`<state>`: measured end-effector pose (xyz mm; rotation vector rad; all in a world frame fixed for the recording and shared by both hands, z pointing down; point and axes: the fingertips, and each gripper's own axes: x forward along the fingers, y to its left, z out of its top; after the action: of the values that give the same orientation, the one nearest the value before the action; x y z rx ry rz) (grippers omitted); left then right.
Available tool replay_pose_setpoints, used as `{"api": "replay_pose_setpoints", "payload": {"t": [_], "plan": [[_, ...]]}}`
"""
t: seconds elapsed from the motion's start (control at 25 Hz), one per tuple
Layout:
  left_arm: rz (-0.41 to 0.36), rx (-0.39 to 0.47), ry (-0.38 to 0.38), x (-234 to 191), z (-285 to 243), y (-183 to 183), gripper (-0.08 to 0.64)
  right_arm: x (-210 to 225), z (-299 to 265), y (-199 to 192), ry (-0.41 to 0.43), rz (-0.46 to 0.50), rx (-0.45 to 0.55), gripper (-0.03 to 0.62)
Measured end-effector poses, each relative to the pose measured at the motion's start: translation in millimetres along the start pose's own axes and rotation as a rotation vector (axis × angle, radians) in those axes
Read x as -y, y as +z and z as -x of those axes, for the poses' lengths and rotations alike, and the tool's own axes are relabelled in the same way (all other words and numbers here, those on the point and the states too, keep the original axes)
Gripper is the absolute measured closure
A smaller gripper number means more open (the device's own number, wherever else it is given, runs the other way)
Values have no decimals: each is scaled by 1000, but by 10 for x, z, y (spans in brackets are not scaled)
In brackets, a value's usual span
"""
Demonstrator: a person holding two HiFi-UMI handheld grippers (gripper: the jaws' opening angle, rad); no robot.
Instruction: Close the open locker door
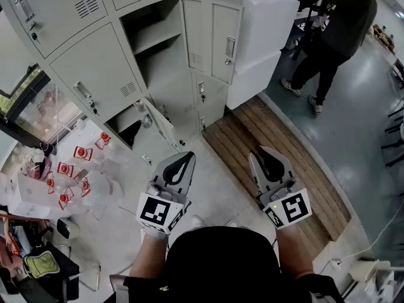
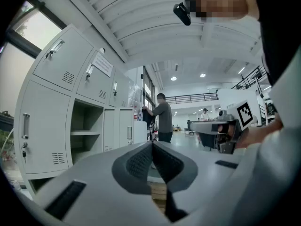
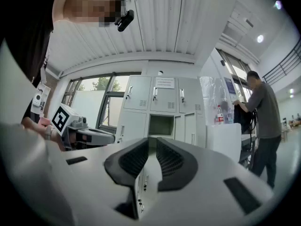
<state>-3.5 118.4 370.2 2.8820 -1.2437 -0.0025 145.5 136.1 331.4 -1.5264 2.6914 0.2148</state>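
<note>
The left gripper (image 1: 187, 158) and right gripper (image 1: 261, 151) were held out side by side in front of the body, roughly level and pointed toward the lockers (image 1: 69, 8). The jaws of each were seen pressed together, with nothing clamped between them. The open locker door (image 1: 213, 40) was swung out at the right of its compartment, well ahead of both grippers and untouched.
</note>
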Motion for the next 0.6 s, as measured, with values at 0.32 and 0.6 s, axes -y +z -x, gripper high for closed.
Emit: {"api": "replay_pose_setpoints", "payload": {"t": [0.32, 0.6], "plan": [[13, 2, -11, -352, 95, -19, 538, -194, -264, -80, -12, -8, -10, 523], [37, -8, -20, -764, 173, -139, 538, -362, -538, -95, -31, 2, -5, 523]]}}
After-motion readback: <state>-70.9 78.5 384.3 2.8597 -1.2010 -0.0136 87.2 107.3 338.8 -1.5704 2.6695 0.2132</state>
